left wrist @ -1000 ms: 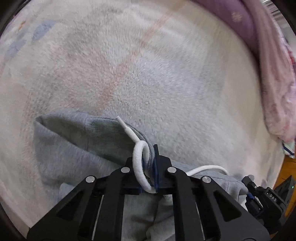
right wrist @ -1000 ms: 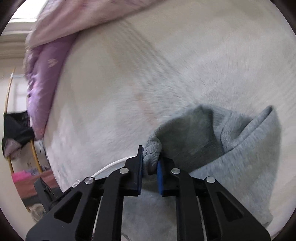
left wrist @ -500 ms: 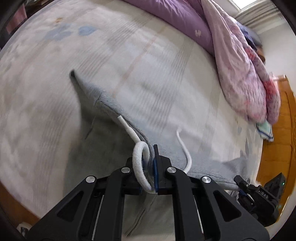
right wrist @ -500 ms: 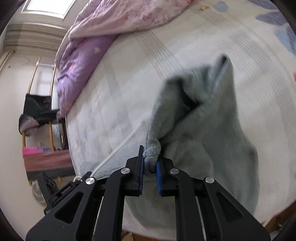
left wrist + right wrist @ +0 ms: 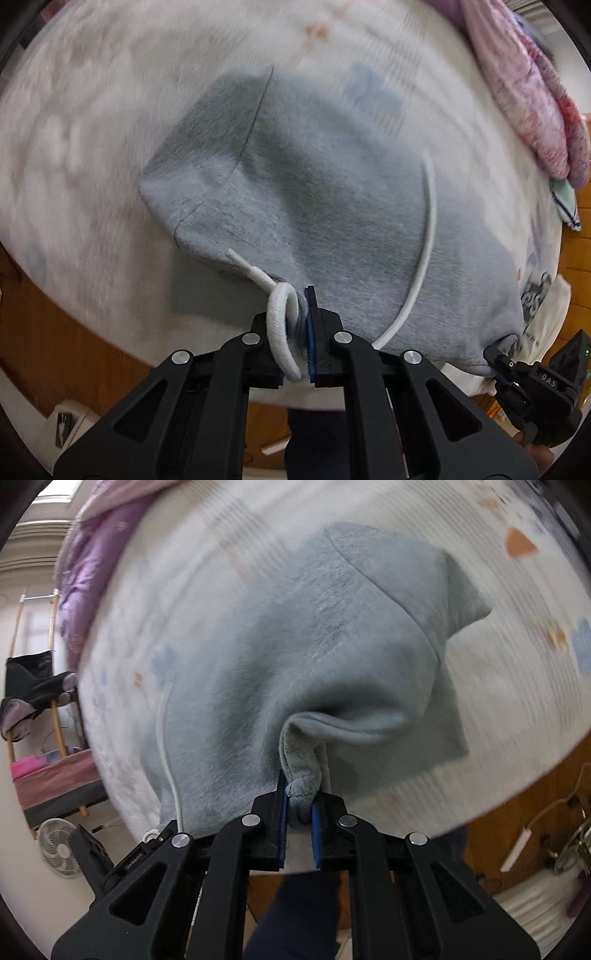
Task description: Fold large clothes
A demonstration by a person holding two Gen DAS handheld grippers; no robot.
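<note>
lettering first: the other tool seen at the lower right of the left wrist view carries "das" on its black body, and in the right wrist view the neighbouring tool has small print along its arm, too small to read.

the grey hoodie (image 5: pixel 332 206) is spread over the bed (image 5: pixel 74 147), its near hem lifted at two points, its long axis running away from the cameras toward the far edge of the mattress. soft fleece, brushed and fuzzy, with a seam line running up its left part in the left view.

left tool (image 5: pixel 297 328): blue-padded jaws nearly closed, pinching the hoodie's edge with a loop of white drawstring (image 5: pixel 280 314) caught alongside. the cord is flat woven, its stiff tip pointing up and left; a second cord (image 5: pixel 428 229) arcs across the fabric to the right.

right tool (image 5: pixel 300 812): jaws close together on a bunched fold of the hoodie (image 5: pixel 295 657), the ribbed inner knit showing at the pinch. a rolled hem curls off to the right of it.

bed cover pale, plush, printed with faint blue and orange shapes. pink and purple quilt (image 5: pixel 532 96) heaped at the far side. a white fan (image 5: pixel 61 849) stands on the floor at left, wooden flooring below.
</note>
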